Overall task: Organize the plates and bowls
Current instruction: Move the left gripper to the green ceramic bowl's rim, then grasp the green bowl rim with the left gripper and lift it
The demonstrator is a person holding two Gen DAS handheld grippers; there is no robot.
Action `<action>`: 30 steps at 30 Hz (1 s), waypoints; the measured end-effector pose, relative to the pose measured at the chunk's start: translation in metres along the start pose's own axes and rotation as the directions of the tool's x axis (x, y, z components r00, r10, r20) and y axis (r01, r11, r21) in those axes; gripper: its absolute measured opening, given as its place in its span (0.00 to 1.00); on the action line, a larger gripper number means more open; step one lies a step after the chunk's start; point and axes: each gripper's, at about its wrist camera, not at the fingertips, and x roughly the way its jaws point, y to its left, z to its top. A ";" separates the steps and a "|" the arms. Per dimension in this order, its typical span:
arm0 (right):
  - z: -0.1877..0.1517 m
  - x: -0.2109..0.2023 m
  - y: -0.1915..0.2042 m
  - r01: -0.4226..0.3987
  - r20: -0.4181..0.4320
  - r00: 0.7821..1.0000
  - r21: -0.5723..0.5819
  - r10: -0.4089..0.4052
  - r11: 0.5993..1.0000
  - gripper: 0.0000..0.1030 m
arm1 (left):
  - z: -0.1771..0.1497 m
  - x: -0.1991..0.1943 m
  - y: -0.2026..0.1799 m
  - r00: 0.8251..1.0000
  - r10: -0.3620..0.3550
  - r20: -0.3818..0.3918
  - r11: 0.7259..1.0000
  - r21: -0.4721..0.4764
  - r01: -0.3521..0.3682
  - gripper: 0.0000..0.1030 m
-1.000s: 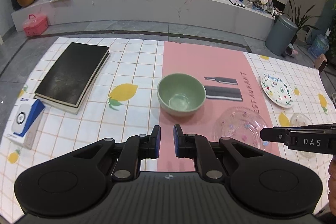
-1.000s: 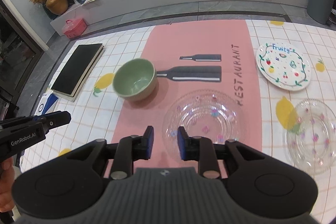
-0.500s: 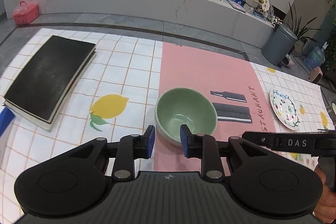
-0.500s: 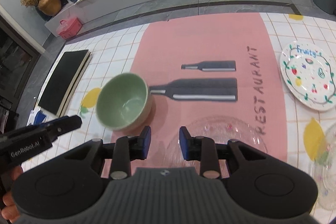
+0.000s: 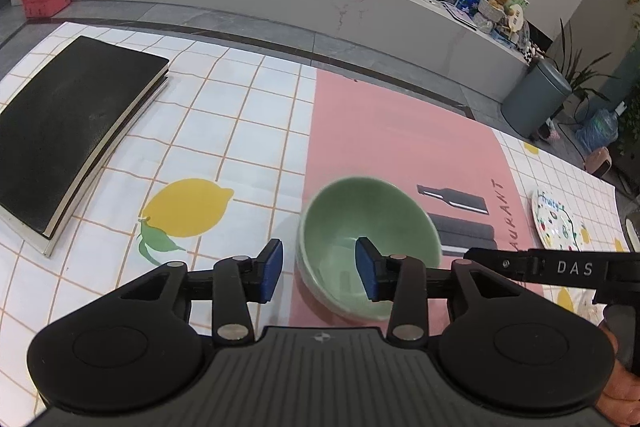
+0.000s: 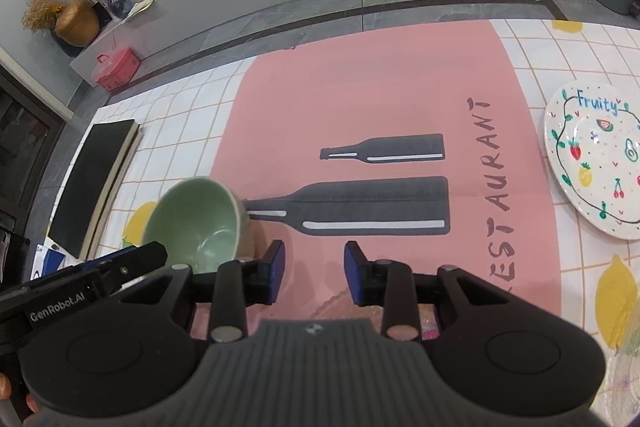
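Note:
A green bowl (image 5: 368,227) stands at the left edge of the pink mat (image 5: 400,147); it also shows in the right wrist view (image 6: 196,223). My left gripper (image 5: 318,269) is open, its jaws astride the bowl's near-left rim, one finger inside the bowl. My right gripper (image 6: 314,273) is open and empty above the near edge of the mat, over a clear glass plate (image 6: 344,307) mostly hidden beneath it. A white "Fruity" plate (image 6: 596,155) lies at the right; it also shows in the left wrist view (image 5: 556,223).
A black book (image 5: 68,131) lies at the left on the lemon-print tablecloth (image 5: 240,131). A blue and white box (image 6: 48,259) sits near the table's left edge. A second clear plate's edge (image 6: 628,355) shows at the far right.
Both grippers moved forward and opened wider. The left one has come down onto the green bowl's rim. The right one now covers most of the clear plate.

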 end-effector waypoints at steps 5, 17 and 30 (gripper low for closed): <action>0.003 0.010 -0.003 0.002 -0.007 1.000 0.020 -0.002 1.000 0.38 | 0.004 0.008 0.008 1.000 -0.018 0.009 1.000 -0.025 0.018 0.46; 0.009 0.031 -0.012 -0.012 -0.016 1.000 0.050 0.013 0.999 0.46 | 0.007 0.029 0.018 0.999 -0.046 0.023 0.995 -0.086 0.048 0.50; 0.014 0.035 -0.016 -0.136 -0.010 0.990 0.118 0.138 0.984 0.39 | 0.006 0.039 0.023 0.999 -0.052 0.009 0.991 -0.119 0.053 0.42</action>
